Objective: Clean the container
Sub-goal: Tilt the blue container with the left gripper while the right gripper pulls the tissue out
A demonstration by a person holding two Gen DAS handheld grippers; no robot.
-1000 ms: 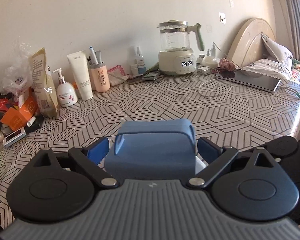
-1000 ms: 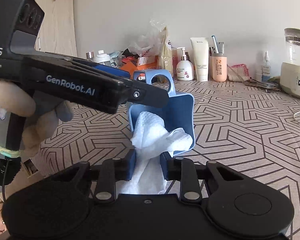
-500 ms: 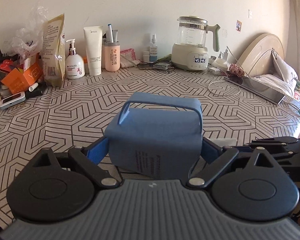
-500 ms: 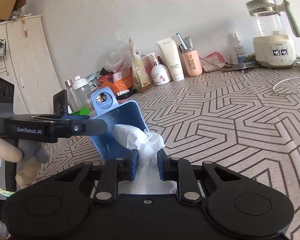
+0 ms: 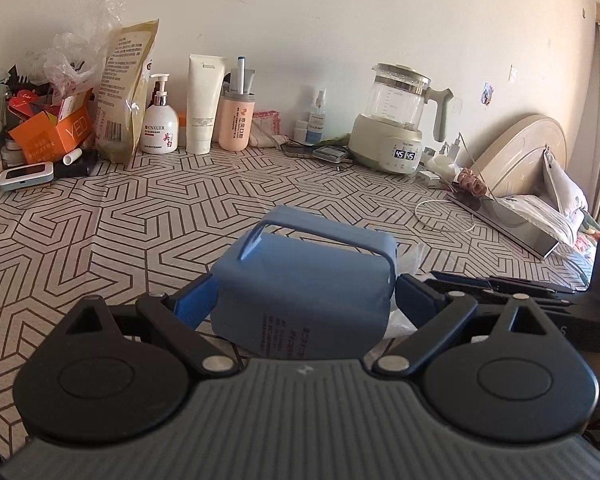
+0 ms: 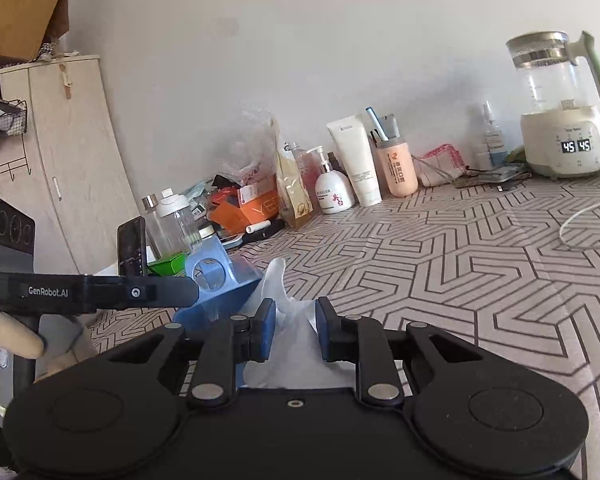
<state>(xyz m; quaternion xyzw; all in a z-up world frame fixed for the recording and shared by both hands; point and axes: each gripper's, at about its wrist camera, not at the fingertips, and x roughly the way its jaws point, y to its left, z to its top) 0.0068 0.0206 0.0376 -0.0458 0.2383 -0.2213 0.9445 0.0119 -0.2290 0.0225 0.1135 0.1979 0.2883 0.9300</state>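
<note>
Left gripper (image 5: 304, 300) is clamped across the body of the blue container (image 5: 304, 280), jaws set wide on its two side walls; the container sits tipped in the grip, loop handle (image 5: 316, 232) facing away from my left camera, lifted clear above the patterned table (image 5: 180, 208). Right gripper (image 6: 295, 328) has the white wipe (image 6: 278, 300) pinched between its blue pads (image 6: 266, 328); the jaws are opening slightly at this moment, with the wipe between them and its free end poking forward beside the container. From the right wrist view the container (image 6: 220, 292) lies to the left of the wipe, and I cannot tell whether the two are touching. Judgement: I am mid-wipe, working round the outer wall or rim. To do this well I should firm up the right pinch before the next stroke, since a loosening hold on thin paper will shed it. I should hold the left grip steady, because a wide hold on smooth plastic may twist under side load. I should lead with the bunched end of the wipe, press lightly, and turn the container to present each unwiped face. I should also keep both grippers' fingers from colliding near the rim.
</note>
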